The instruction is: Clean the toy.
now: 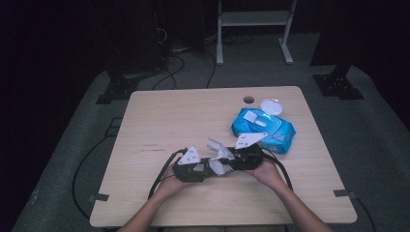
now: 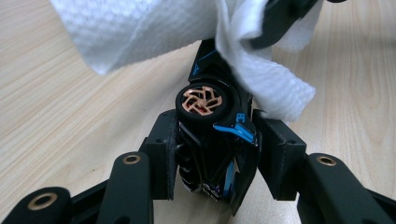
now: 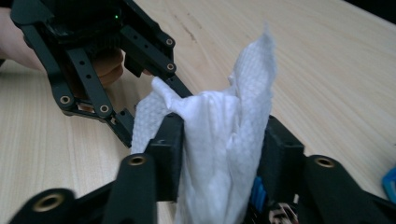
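Observation:
My left gripper (image 2: 219, 158) is shut on a black toy car (image 2: 212, 135) with blue trim and a copper-coloured wheel (image 2: 201, 101); the car stands nose-up between the jaws. My right gripper (image 3: 219, 158) is shut on a crumpled white wipe (image 3: 219, 140). The wipe (image 2: 154, 28) hangs over the car's upper end and touches it. In the high view the left gripper (image 1: 200, 169) and the right gripper (image 1: 232, 159) meet tip to tip near the table's front middle, with the wipe (image 1: 217, 154) between them.
A blue pack of wet wipes (image 1: 263, 128) lies just behind the right gripper, flap open. A round white lid (image 1: 271, 105) and a cable hole (image 1: 248, 100) sit near the wooden table's (image 1: 159, 121) far edge. Cables trail from both grippers.

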A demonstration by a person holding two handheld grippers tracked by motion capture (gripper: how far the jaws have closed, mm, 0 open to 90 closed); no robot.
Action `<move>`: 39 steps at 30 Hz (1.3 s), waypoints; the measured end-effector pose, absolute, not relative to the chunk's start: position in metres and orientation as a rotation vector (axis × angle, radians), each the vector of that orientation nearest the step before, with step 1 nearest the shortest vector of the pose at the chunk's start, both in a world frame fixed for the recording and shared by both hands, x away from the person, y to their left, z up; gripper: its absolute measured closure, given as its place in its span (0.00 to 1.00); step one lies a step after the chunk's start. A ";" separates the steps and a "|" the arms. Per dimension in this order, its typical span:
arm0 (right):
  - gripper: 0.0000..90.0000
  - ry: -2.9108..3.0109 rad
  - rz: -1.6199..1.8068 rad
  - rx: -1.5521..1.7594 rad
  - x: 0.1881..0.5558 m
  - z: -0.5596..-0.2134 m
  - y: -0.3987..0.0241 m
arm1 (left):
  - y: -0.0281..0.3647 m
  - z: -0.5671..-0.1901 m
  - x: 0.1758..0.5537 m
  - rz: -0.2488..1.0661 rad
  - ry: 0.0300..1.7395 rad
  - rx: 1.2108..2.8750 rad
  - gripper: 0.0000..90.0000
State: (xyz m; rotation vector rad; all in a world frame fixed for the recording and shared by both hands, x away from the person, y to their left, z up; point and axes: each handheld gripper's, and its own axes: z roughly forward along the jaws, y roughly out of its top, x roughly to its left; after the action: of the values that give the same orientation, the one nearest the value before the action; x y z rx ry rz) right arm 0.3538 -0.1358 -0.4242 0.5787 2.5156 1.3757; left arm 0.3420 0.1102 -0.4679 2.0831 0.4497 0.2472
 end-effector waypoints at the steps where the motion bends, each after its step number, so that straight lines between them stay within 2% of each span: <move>1: 0.56 2.502 1.372 0.583 0.353 -0.423 -0.138 | 0.110 -0.468 0.343 0.240 0.452 2.083 0.58; 4: 0.55 2.467 1.390 0.588 0.350 -0.420 -0.145 | 0.110 -0.467 0.343 0.228 0.457 2.081 0.56; 7: 0.62 2.455 1.404 0.569 0.348 -0.419 -0.143 | 0.110 -0.467 0.344 0.223 0.457 2.079 0.60; 12: 0.83 2.498 1.353 0.537 0.349 -0.427 -0.124 | 0.110 -0.467 0.344 0.221 0.441 2.081 0.61; 15: 0.91 2.496 1.325 0.520 0.349 -0.428 -0.119 | 0.113 -0.468 0.344 0.203 0.439 2.066 0.63; 20: 0.93 2.494 1.333 0.554 0.350 -0.427 -0.123 | 0.110 -0.467 0.343 0.223 0.419 2.067 0.64; 27: 0.93 2.530 1.406 0.511 0.346 -0.429 -0.100 | 0.111 -0.468 0.343 0.221 0.423 2.058 0.65; 35: 0.93 2.461 1.324 0.619 0.354 -0.429 -0.137 | 0.111 -0.469 0.344 0.219 0.409 2.058 0.65; 39: 0.93 2.471 1.367 0.611 0.352 -0.430 -0.131 | 0.110 -0.469 0.344 0.224 0.403 2.059 0.64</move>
State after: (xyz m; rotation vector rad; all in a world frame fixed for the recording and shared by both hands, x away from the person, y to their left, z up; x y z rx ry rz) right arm 0.3520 -0.1305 -0.4298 0.6110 2.4705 1.3666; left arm 0.3437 0.1096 -0.4688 2.0590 0.4029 0.2236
